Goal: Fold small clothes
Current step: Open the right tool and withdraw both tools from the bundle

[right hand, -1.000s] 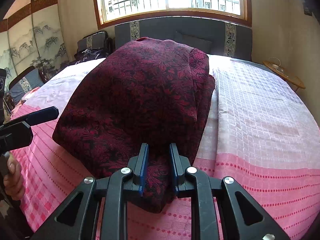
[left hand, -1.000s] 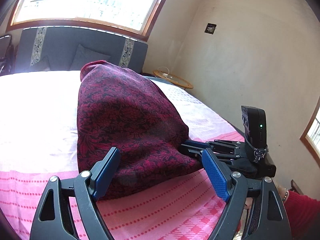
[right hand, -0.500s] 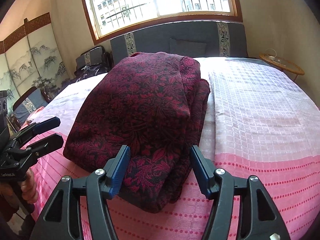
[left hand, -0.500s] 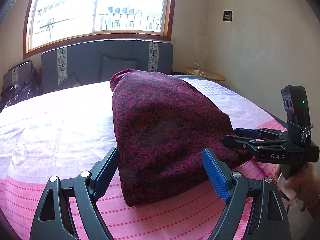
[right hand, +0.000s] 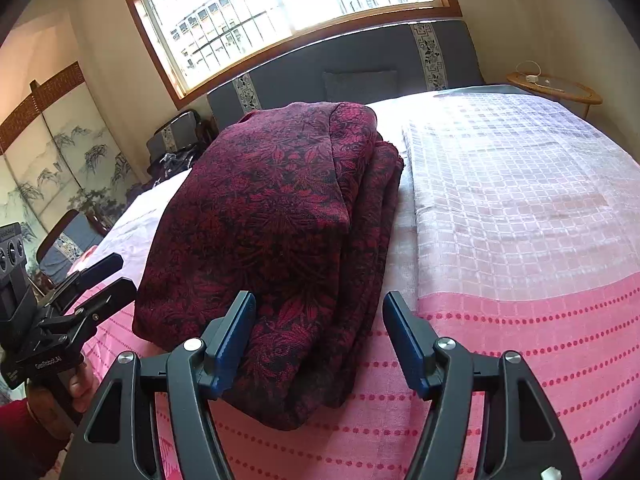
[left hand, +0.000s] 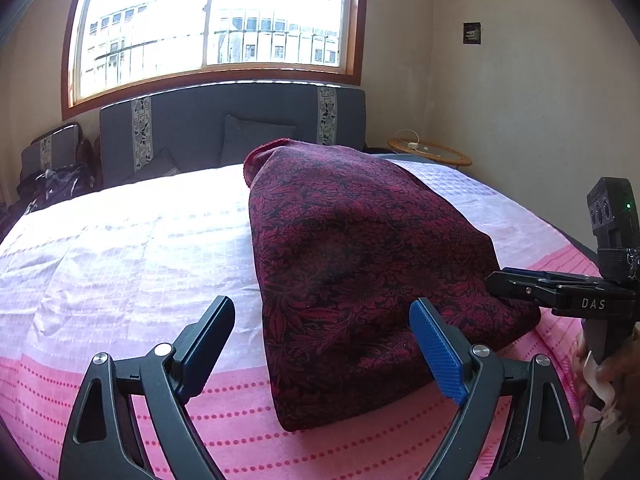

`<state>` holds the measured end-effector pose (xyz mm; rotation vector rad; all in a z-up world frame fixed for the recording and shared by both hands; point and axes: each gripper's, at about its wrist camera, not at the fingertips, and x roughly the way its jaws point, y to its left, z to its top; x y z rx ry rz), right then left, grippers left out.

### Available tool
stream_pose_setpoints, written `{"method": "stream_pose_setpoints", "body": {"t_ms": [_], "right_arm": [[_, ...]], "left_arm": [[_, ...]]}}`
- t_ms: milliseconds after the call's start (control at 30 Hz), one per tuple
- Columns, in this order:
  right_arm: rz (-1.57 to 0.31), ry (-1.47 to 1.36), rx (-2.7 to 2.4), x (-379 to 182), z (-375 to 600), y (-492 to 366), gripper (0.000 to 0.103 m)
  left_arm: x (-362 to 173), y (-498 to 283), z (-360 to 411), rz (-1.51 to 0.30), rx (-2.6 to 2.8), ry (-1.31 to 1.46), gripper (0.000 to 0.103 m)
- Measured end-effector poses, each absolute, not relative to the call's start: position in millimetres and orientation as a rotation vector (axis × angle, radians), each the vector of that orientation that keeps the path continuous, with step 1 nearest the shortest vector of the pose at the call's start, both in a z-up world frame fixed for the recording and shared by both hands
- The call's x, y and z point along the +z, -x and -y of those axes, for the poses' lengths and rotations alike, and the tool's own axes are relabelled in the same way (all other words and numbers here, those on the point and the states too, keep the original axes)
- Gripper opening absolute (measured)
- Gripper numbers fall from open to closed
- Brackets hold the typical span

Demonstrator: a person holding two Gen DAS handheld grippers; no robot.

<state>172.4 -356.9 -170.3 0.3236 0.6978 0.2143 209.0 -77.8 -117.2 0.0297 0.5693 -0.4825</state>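
A dark red floral garment (left hand: 360, 264) lies folded in a thick stack on the pink bedspread (left hand: 100, 264); it also shows in the right wrist view (right hand: 280, 240). My left gripper (left hand: 320, 352) is open and empty, just in front of the stack's near left corner. My right gripper (right hand: 320, 340) is open and empty at the stack's near edge, its jaws apart on either side of the fold. The right gripper shows at the right of the left wrist view (left hand: 560, 292), and the left gripper at the left of the right wrist view (right hand: 80, 300).
A grey headboard (left hand: 224, 128) with cushions stands at the far side under a window. A round side table (right hand: 556, 88) is at the far right. A painted folding screen (right hand: 48, 160) and a chair stand to the left.
My right gripper opened and let go of the garment's near edge, then drew back a little. My left gripper swung left and pulled back, staying open. The folded stack rests on the bed.
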Motion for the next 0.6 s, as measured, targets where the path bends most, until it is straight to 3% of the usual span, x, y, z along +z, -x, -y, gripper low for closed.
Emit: {"method": "stream_pose_setpoints", "body": {"t_ms": [67, 167, 433, 600], "right_arm": [[-0.684, -0.411, 0.268, -168.4, 365.8, -166.6, 0.062], [-0.691, -0.53, 0.323, -167.6, 377.5, -160.1, 0.048], [-0.777, -0.677, 0.338, -176.7, 389.9, -163.9, 0.048], [-0.831, -0.834, 0.381, -189.6, 393.6, -153.5, 0.048]], "left_arm": [[-121.3, -215.7, 67.3, -0.578, -0.5, 0.034, 0.09], [-127.8, -226.3, 47.8, -0.604, -0.533, 0.162, 0.09], [-148.2, -244.3, 5.3, -0.654, -0.598, 0.493, 0.09], [-156.3, -245.6, 5.6, -0.694, -0.632, 0.519, 0.09]]}}
